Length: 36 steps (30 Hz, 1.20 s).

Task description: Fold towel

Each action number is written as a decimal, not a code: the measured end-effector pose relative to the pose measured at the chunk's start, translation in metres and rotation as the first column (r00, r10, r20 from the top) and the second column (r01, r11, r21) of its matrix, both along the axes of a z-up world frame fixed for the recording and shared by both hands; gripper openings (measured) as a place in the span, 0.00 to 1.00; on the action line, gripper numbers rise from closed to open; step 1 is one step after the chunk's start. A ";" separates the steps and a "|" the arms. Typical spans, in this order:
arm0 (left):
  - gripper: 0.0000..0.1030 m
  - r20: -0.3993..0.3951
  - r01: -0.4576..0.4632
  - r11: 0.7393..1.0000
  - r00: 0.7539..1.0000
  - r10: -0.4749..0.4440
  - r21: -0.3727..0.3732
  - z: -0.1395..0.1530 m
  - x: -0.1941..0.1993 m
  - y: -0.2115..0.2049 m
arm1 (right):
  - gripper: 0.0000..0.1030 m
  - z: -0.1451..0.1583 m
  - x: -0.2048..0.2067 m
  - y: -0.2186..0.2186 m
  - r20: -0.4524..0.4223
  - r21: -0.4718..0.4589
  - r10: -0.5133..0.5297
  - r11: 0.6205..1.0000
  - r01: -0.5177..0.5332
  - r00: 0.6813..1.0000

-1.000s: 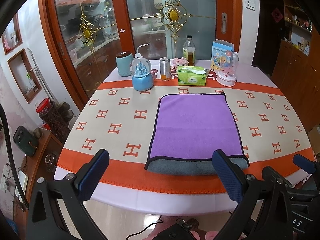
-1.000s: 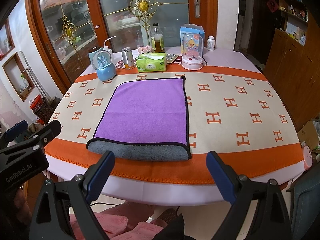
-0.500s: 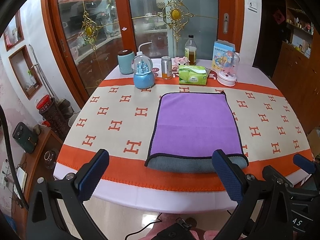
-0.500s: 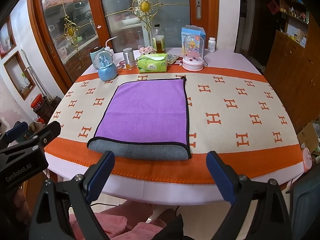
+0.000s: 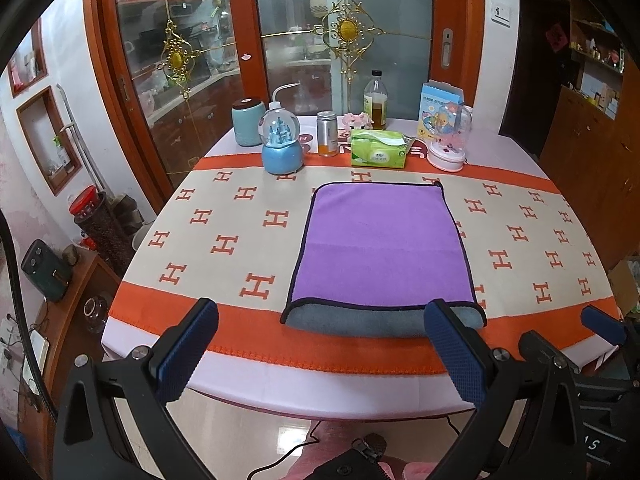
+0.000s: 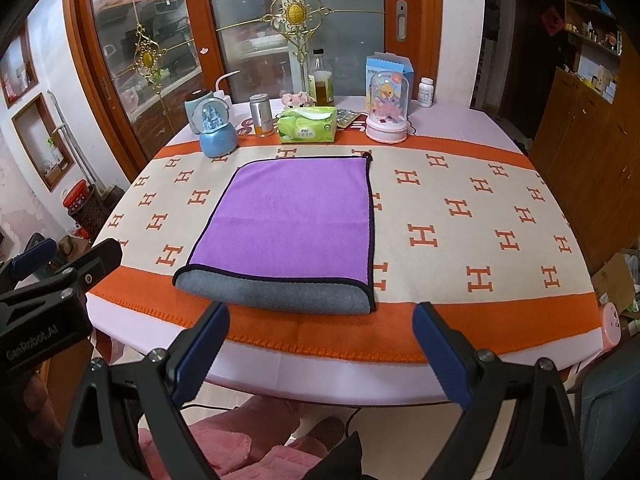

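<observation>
Lying flat ahead, towel (image 5: 383, 248) clear of both spread jaws.

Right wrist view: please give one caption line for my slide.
Open right claw hovers before the table edge, facing a folded purple towel on the H-patterned cloth.

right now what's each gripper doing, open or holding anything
left gripper: open, holding nothing, short of the purple towel
right gripper: open, holding nothing
</observation>
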<state>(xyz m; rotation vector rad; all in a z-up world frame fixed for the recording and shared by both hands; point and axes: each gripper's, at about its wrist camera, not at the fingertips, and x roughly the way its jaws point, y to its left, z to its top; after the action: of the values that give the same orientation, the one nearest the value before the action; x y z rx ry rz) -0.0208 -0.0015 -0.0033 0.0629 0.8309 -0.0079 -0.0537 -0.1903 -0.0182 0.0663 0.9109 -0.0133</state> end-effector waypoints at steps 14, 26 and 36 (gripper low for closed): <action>0.99 -0.065 -0.005 0.999 0.998 0.002 -0.038 -0.011 0.014 0.003 | 0.91 -0.011 0.007 -0.019 -0.017 0.023 -0.010 1.000 0.010 1.000; 0.99 -0.205 -0.025 0.997 0.979 0.011 -0.069 -0.063 0.060 0.025 | 0.90 -0.041 0.039 -0.040 -0.029 0.075 0.031 0.997 -0.029 0.999; 0.99 -0.259 0.027 0.997 0.965 -0.044 -0.072 -0.103 0.096 0.039 | 0.90 -0.070 0.063 -0.053 -0.034 0.123 0.089 0.989 -0.084 0.995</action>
<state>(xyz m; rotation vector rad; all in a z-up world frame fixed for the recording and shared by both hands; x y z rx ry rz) 0.0749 0.0378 -0.1062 0.0126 1.0925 -0.0795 0.0093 -0.2437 -0.0880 0.1400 0.9528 0.1224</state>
